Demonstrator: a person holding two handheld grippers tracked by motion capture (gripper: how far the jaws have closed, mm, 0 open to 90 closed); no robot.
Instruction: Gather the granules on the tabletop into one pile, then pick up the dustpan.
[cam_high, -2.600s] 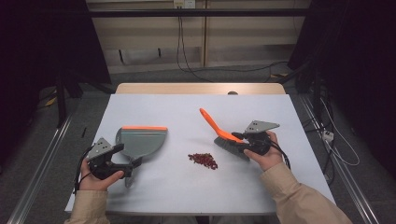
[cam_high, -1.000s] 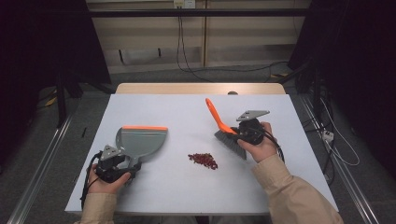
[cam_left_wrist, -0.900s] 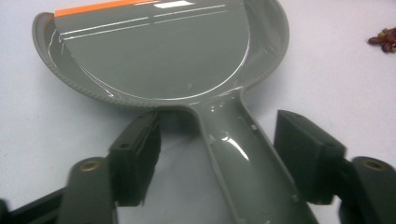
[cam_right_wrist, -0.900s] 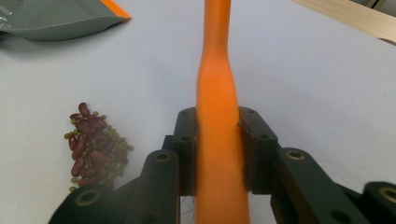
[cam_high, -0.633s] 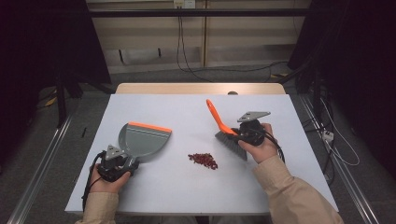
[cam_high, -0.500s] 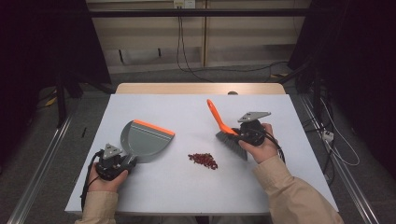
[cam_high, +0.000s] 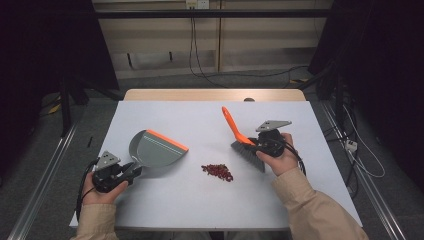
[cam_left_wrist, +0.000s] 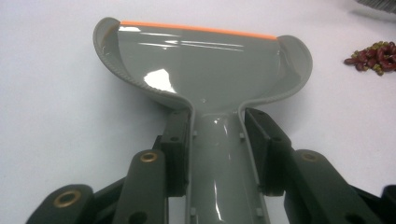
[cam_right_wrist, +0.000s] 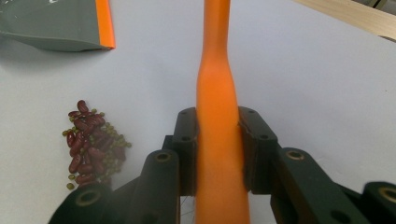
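Note:
A grey dustpan (cam_high: 156, 150) with an orange lip lies on the white table (cam_high: 200, 210), left of centre, its lip turned toward the back right. My left gripper (cam_high: 131, 170) has just been closing and is now shut on the dustpan's handle (cam_left_wrist: 218, 154), both pads pressing its sides. A small pile of red and green beans (cam_high: 217, 171) sits mid-table. To the right, my right gripper (cam_high: 257, 145) is shut on the orange handle (cam_right_wrist: 217, 84) of a brush (cam_high: 239, 137). The brush's grey bristles hang just right of the beans (cam_right_wrist: 91, 140).
A wooden strip (cam_high: 215, 95) runs along the table's far edge. Cables lie on the floor behind and to the right. Bare table surface stretches in front of the beans and behind the dustpan.
The left gripper's jaws closed onto the dustpan handle, and the dustpan swung clockwise so its lip faces the back right. The right hand drew the brush in earlier, then kept still.

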